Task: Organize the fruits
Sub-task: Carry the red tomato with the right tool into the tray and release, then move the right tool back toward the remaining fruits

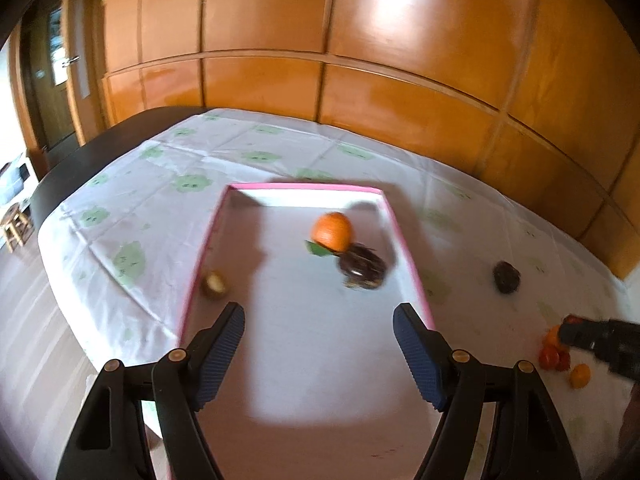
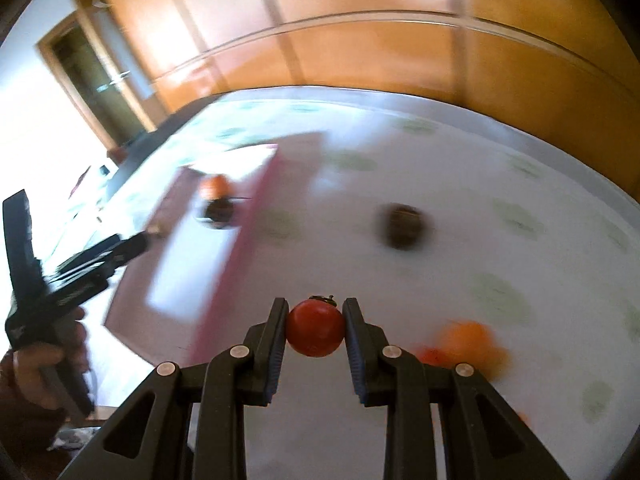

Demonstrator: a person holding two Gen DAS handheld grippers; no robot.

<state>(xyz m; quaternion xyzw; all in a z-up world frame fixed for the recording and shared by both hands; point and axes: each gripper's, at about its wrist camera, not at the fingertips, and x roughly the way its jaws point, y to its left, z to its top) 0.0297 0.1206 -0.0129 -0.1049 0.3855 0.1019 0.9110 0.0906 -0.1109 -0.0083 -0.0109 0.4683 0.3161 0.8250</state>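
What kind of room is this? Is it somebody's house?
Probably a room in a home. A table wears a white tablecloth printed with green shapes, glossy wooden wall panels stand behind it, and a doorway opens at the left. Fruit sits in a pink-rimmed tray.

A white cloth (image 1: 120,216) with pale green prints covers the dark counter (image 1: 72,160) — glossy wooden panels (image 1: 360,60) rise at the far side, a door (image 1: 52,80) far left, a small stool (image 1: 14,224) beneath it.
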